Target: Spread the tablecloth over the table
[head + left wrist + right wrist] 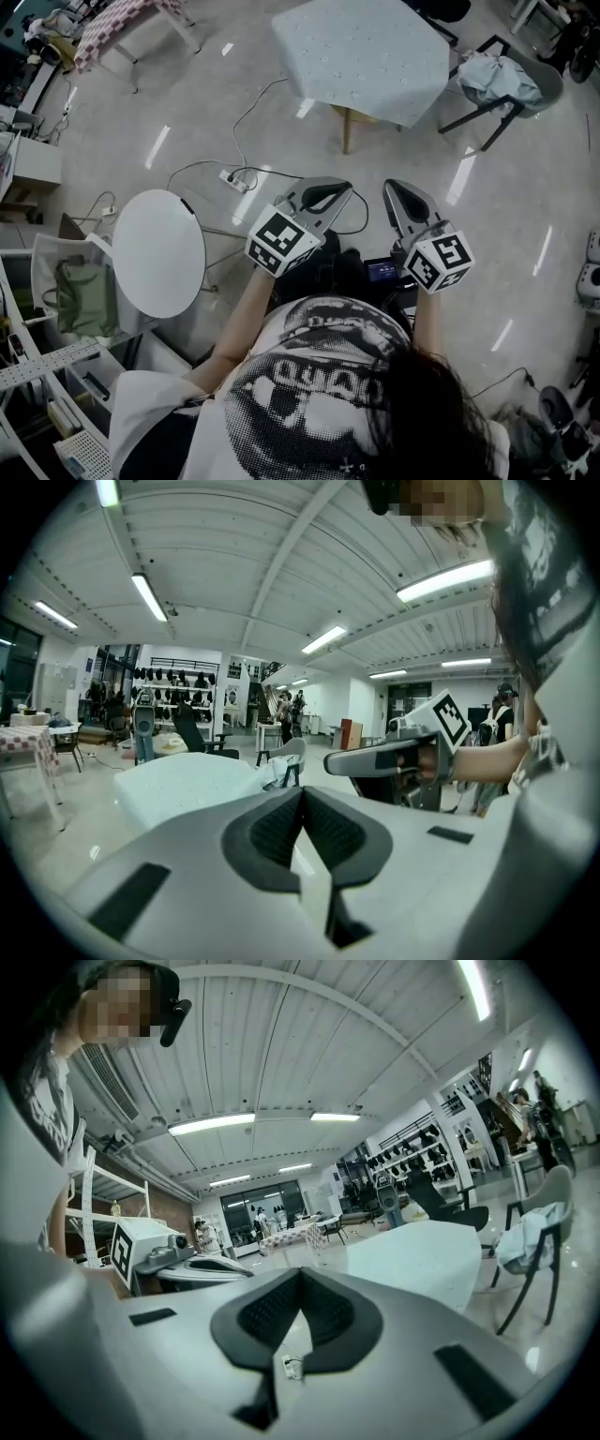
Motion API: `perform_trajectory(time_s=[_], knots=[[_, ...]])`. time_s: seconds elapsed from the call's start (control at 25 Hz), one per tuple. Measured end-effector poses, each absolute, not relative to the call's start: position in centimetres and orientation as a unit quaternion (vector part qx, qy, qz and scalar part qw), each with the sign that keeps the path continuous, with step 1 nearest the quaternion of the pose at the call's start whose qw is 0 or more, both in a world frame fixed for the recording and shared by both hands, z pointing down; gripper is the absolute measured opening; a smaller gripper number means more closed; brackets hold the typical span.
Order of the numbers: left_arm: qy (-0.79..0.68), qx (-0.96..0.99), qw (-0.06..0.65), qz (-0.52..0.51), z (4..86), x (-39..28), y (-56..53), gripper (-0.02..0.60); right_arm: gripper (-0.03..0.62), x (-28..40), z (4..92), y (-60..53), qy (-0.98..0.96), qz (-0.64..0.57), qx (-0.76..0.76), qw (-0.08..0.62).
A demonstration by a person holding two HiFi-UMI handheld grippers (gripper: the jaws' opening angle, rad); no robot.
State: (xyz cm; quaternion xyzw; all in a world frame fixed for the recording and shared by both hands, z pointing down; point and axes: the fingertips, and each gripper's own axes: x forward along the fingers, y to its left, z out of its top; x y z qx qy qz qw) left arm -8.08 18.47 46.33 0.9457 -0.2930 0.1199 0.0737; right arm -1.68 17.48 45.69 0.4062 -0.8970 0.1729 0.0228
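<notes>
Left tongs (302, 797) are shut: the dark pads (272, 832) meet at the tip and nothing sits between them. Right tongs (300, 1281) are closed the same way, pad against pad, and are also empty.

From the head view, the left tongs (330, 193) and the right tongs (397, 193) are held side by side in front of the person's chest. They are apart from each other, over bare floor (525, 187), and both point roughly toward the covered table. Neither touches anything but the hand that carries it. In the left gripper view the right tongs (375, 759) show off to the side with a hand (429, 761) wrapped round the grip. In the right gripper view the left tongs (192, 1267) lie level beside it.

The tablecloth (366, 52), pale with small dots, lies spread over a square tabletop at the top of the head view, well apart from both tongs. Its edges hang down over the sides, and a wooden leg (347, 131) shows under the near corner. Both gripper views have the tablecloth (187, 785) ahead of the jaws, and the right one shows it (422, 1260) just beyond the tip.

A chair (502, 84) with a crumpled light cloth on its seat stands just beside the covered table. A round table (159, 248) stands at the person's left. A power strip (234, 179) with trailing cables lies on the floor between it and the covered table.
</notes>
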Motion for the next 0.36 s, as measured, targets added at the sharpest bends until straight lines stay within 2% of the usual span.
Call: perform_trajectory(time_s=[0.36], knots=[[-0.284,0.947,0.070,0.132,46.93,-7.35,18.58,0.012,-0.005,-0.75,46.05,17.19,-0.893,0.175,0.413,0.023]])
